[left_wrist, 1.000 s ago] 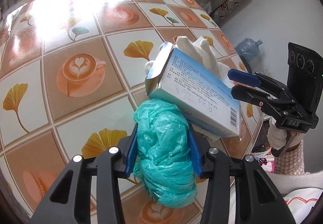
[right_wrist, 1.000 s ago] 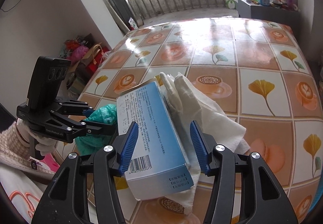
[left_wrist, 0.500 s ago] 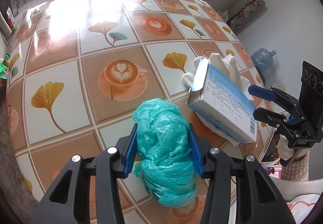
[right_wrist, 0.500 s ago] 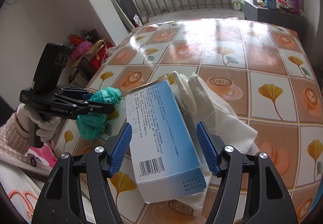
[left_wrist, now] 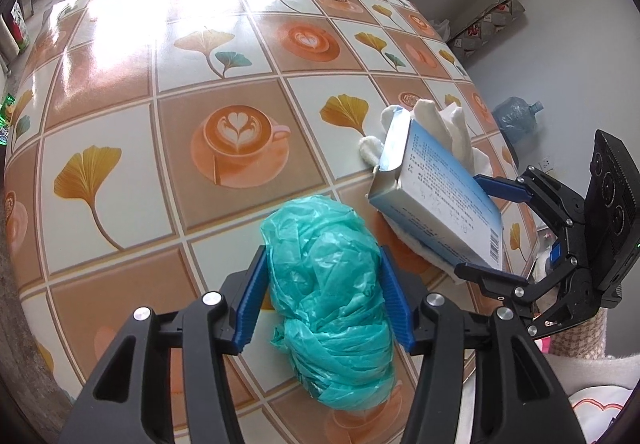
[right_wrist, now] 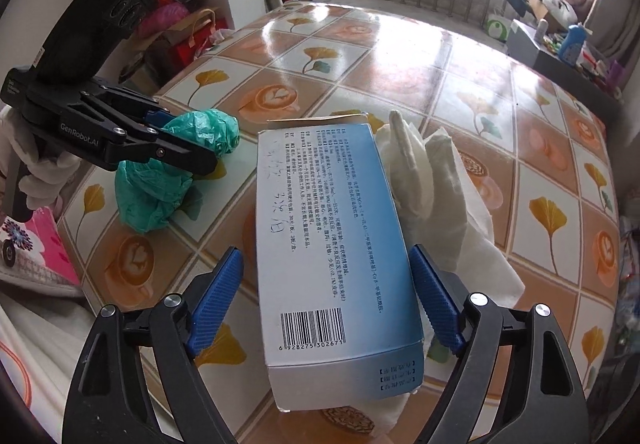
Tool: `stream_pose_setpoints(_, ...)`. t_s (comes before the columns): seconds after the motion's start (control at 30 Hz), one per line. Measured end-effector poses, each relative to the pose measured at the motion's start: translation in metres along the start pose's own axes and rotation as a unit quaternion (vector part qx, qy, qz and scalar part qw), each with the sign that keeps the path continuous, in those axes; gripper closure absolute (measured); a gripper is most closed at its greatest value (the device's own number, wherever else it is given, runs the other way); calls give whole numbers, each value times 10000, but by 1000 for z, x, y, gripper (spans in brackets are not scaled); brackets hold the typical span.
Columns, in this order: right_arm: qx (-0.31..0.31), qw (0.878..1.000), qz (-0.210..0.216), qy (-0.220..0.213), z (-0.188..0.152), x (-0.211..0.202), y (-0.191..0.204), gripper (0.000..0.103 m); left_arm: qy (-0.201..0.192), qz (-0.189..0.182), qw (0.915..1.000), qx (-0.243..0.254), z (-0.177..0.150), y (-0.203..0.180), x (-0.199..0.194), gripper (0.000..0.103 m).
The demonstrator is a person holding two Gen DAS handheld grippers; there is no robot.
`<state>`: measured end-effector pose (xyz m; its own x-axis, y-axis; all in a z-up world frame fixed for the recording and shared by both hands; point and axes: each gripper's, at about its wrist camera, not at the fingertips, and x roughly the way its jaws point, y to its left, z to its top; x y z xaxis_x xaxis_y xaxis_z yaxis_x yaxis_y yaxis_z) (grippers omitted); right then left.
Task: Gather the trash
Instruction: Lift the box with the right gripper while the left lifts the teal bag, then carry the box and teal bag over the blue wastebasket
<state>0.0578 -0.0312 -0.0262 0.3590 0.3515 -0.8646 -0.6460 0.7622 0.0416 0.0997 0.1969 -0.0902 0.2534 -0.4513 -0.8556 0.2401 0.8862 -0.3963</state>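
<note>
My left gripper (left_wrist: 323,296) is shut on a crumpled teal plastic bag (left_wrist: 328,296) and holds it over the tiled table (left_wrist: 160,91); the bag also shows in the right wrist view (right_wrist: 168,171). My right gripper (right_wrist: 326,304) is open around a blue and white carton (right_wrist: 332,244) that lies on white tissue (right_wrist: 440,195). The left pad stands apart from the carton; the right pad is close to its edge. In the left wrist view the carton (left_wrist: 436,195) and the right gripper (left_wrist: 492,228) sit at the right.
The table's near edge runs just below both grippers. A low cabinet with bottles (right_wrist: 560,43) stands beyond the far side. Bags and clutter (right_wrist: 180,27) lie on the floor at the left. A water jug (left_wrist: 516,119) stands by the wall.
My left gripper has drawn back to the left with the teal bag, away from the carton. My right gripper has opened wider around the carton.
</note>
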Motion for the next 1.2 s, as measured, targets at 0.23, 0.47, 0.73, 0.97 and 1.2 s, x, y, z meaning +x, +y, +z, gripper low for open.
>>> stream_pose_setpoints(0.23, -69, 9998, -170, 123, -2, 8, -2, 35, 7, -45, 10000, -9, 0, 0, 0, 51)
stream_pose_setpoints(0.47, 277, 9994, 141, -178, -1, -7, -11, 36, 77, -162, 9998, -28, 0, -3, 3, 45)
stream_pose_setpoints(0.73, 902, 9920, 568, -671, -4, -28, -27, 37, 96, -36, 9999, 108, -1, -11, 9, 44)
stream_pose_setpoints(0.97, 1482, 9744, 1074, -1304, -4, -51, -41, 37, 46, 79, 9996, 279, -3, -19, 12, 50)
stream_pose_setpoints(1.2, 1925, 9530, 1380, -1887, -6, -75, -53, 37, -239, 177, 9990, 324, 1, -21, -8, 60)
